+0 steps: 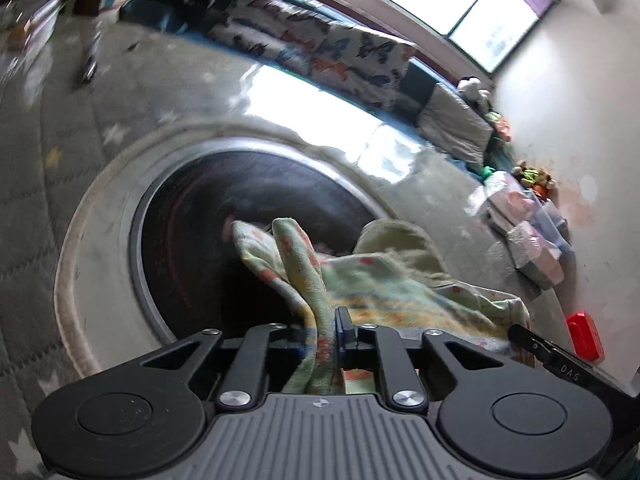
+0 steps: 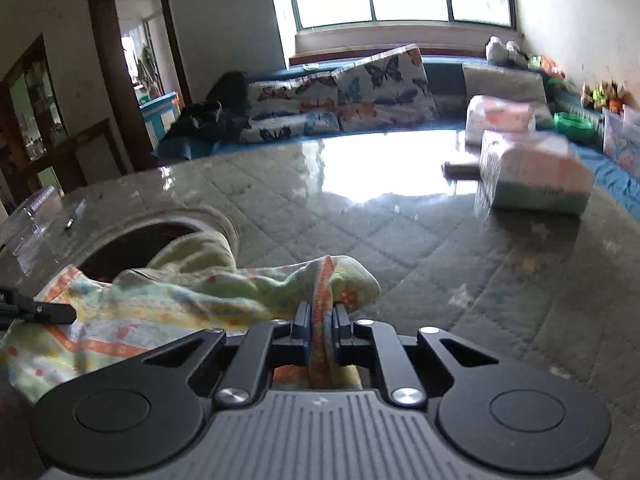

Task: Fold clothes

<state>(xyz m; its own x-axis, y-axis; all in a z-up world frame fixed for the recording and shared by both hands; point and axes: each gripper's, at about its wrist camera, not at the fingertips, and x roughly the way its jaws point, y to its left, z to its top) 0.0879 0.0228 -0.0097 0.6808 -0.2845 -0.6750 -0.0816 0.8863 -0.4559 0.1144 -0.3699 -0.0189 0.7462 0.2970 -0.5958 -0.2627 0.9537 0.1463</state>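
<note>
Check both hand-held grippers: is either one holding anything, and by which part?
Both hold the same pale green patterned garment. The left hand-held gripper pinches a bunched fold of it; the right hand-held gripper pinches another gathered fold at its edge.

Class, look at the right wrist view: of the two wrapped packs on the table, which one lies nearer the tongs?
The front pack, with a pink top and green base. The other pack sits behind it, toward the cushions.
</note>
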